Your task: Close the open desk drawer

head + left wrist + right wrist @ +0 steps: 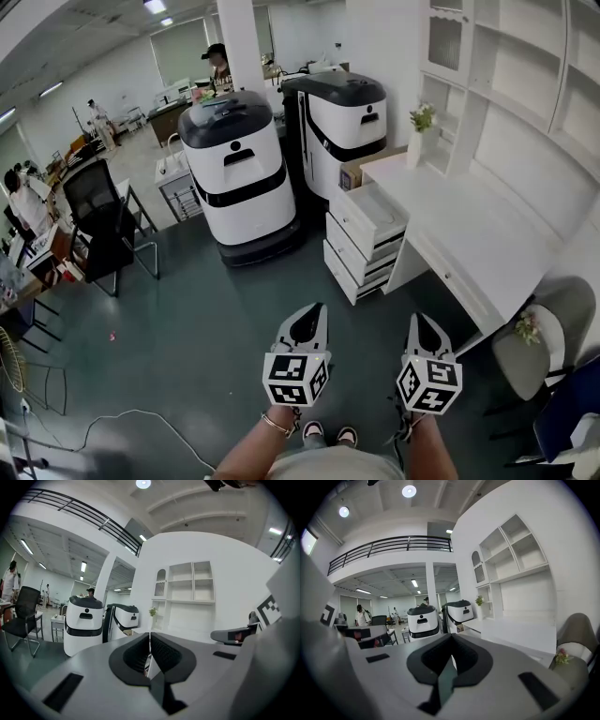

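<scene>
Directions are read on the head view, with 12 o'clock at the top edge.

1. Floor [187,319] — dark green. It fills the centre and the 6 to 9 o'clock sector.
2. Desk [487,234] — white. It runs from 1 to 4 o'clock along the wall, with open shelves [525,84] above it at 2 o'clock.
3. Machines — two white bodies with black tops stand side by side at 12 o'clock, one [239,173] nearer you, the other [345,117] against the end of the desk.
4. Chair [94,216] — black, at 9 o'clock, well apart from the desk.
5. Drawer stack [361,253] — three fronts under the desk's near end, just right of centre.
6. Drawer [375,214] — the top one of the stack. It stands pulled out, with its white inside showing. It lies at 12 to 1 o'clock from your grippers, well apart from both.
7. Left gripper [316,310] — at 6 o'clock over the floor, pointing toward the stack. Its own view shows the jaws together with nothing between them [149,637].
8. Right gripper [416,320] — at 5 o'clock, beside the left one. Its jaws are likewise together and empty [451,641].
9. Plant [422,120] — in a white pot on the desk's far end, at 1 o'clock.
</scene>
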